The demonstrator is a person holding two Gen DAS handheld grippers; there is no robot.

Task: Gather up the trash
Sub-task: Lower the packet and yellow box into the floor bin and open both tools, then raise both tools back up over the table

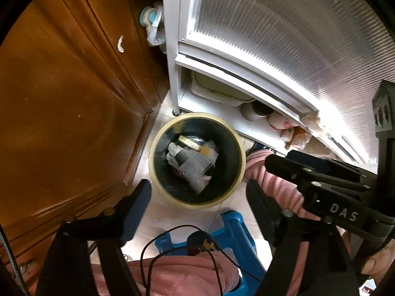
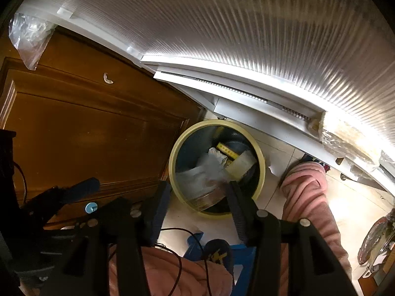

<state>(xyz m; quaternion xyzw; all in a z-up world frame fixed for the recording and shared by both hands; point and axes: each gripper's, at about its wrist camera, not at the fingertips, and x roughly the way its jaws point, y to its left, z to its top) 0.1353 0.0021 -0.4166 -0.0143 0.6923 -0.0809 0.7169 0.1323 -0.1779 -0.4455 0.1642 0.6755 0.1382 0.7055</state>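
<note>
A round trash bin with a cream rim (image 1: 197, 116) stands on the tiled floor, holding crumpled white plastic and paper trash (image 1: 190, 162) and a yellow-edged packet. My left gripper (image 1: 200, 206) hangs straight above the bin's near rim, open, with nothing between its blue-padded fingers. My right gripper (image 1: 280, 159) reaches in from the right beside the bin. In the right wrist view the bin rim (image 2: 172, 170) and the trash (image 2: 205, 170) lie just beyond my right gripper (image 2: 198, 207), which is open and empty. A left gripper finger (image 2: 84, 187) shows at the left.
A brown wooden cabinet door (image 1: 61, 98) rises left of the bin. A white cabinet with a ribbed translucent panel (image 1: 271, 37) stands behind it, its lower shelf cluttered. A blue stool (image 1: 234, 229), pink-clad legs (image 1: 271, 185) and a thin black cable (image 1: 172, 241) are close below.
</note>
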